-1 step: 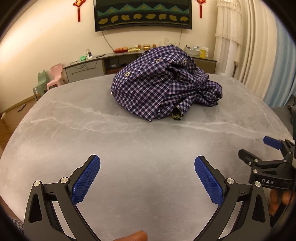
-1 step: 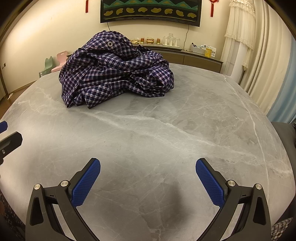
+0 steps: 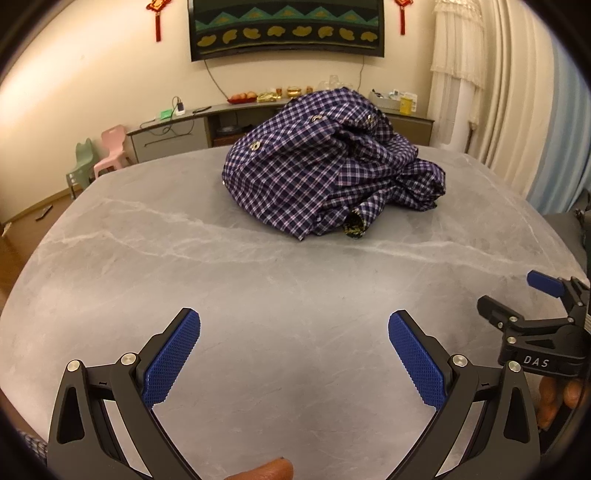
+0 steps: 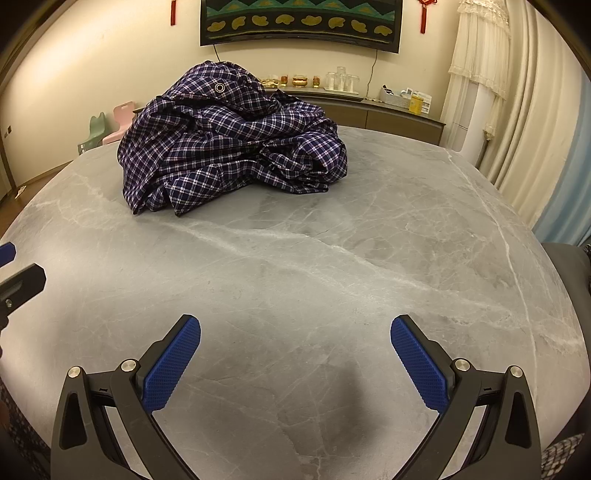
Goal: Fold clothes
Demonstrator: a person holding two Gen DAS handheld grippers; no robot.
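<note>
- Left gripper [image 3: 294, 356]: jaws spread wide apart, nothing between them, bare tabletop below. Two blue textured pads [image 3: 171, 356], one per finger.
- Right gripper [image 4: 295, 360]: jaws likewise wide apart and empty, hovering over bare stone near the front edge.
- The right gripper also shows at the right margin of the left wrist view, marked "DAS", partly cut by the frame; fingers of a hand [image 3: 554, 397] visible beneath it. A fingertip intrudes at the bottom edge of the same view.
- Garment count: one. A navy-and-white checked shirt [image 3: 328, 166] lies crumpled in a heap on the far half of the tabletop, well apart from both grippers. Three metal snaps countable on its upper folds in the left view; one in the right view.
- A small dark, yellow-patterned opening [image 3: 352, 226] at the heap's near edge; what it is cannot be made out.
- Collar, sleeves and hem cannot be told apart in the bundle.
- Tabletop [image 4: 332, 266]: grey marble-look slab with pale veins, edges curved by the lens.
- Room: cream wall, dark patterned hanging [image 3: 288, 27], two red ornaments flanking it, low sideboard [image 3: 173, 138] with small items too small to identify, two small chairs (one pink [image 3: 110, 153], one green), pale curtains [image 4: 517, 92] at right.
</note>
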